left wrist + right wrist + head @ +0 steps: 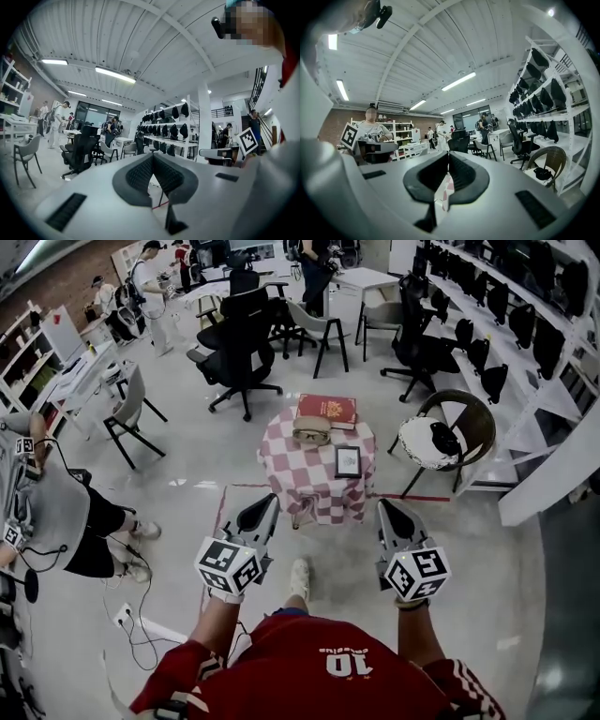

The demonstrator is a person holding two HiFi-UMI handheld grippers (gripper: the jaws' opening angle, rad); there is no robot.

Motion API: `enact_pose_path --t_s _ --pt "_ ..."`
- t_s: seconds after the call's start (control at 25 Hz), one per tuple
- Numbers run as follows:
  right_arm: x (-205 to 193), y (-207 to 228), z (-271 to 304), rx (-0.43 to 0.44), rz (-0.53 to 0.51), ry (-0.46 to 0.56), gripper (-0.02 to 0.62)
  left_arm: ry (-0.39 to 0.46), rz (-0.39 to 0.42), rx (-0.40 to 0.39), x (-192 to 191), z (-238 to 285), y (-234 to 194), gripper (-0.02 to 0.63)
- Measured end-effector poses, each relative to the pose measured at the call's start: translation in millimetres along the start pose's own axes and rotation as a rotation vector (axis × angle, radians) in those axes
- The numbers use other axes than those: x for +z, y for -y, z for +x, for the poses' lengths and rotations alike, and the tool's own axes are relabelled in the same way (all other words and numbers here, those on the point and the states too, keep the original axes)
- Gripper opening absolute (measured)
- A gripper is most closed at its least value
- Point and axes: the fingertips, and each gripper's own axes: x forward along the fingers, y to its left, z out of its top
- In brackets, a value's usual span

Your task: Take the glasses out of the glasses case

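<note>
Head view: glasses case small, contents unclear.

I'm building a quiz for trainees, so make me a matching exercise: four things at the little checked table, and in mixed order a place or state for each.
Things
1 red book
2 glasses case
3 black frame
4 left gripper

Places or states
A shut and empty, short of the table
B far edge of the table
C near right part of the table
D middle of the table

Pairs: 1-B, 2-D, 3-C, 4-A.
</note>
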Motion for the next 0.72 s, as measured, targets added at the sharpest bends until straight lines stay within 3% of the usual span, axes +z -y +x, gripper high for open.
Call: enact_pose_path --t_s 0.72 --pt "39 43 164 -0.044 0.003 0.004 0.017 -0.006 0.009 -0.083 32 133 -127 0.008"
